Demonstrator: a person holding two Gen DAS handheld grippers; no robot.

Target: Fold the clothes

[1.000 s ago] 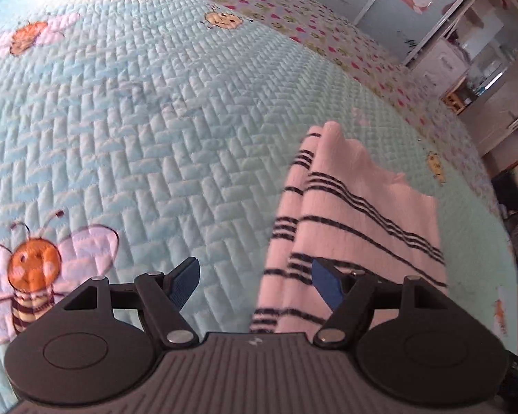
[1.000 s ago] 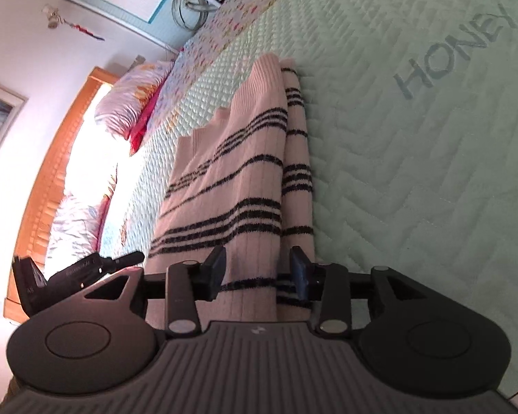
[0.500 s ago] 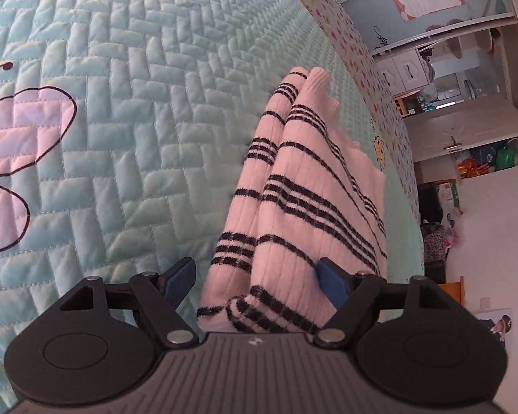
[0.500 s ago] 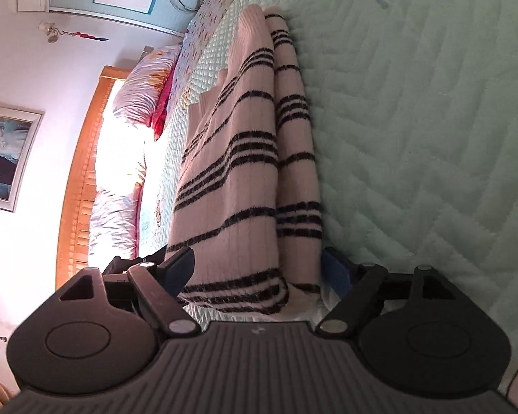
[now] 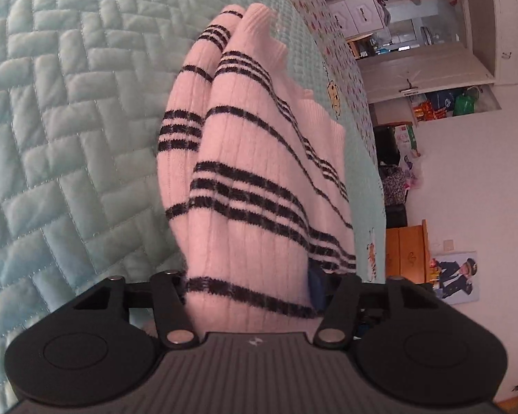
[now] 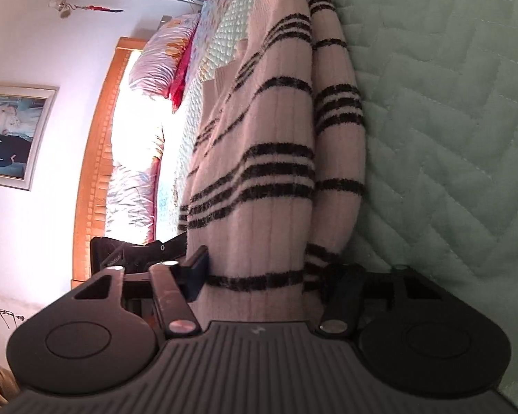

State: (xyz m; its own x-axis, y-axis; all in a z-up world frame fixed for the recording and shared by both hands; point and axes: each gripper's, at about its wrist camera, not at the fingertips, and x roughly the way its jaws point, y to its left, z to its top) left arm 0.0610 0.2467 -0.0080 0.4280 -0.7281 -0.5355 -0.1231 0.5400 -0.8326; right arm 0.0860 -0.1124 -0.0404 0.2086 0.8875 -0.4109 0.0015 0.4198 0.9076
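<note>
The pink striped sweater (image 5: 259, 172) lies as a long narrow bundle on the green quilt (image 5: 69, 120). The left gripper (image 5: 247, 289) and the right gripper (image 6: 262, 276) each clamp its near end. Judgement: hold both corners level, so the layers stay aligned.

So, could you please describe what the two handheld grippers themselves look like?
Both look alike. The left gripper and right gripper each have a dark grey ribbed body with a small pale logo, two rounded black side plates with an embossed circle, black link arms on silver pivot pins, and blue pads on the fingers. No cables, sleeves or hands show.
</note>
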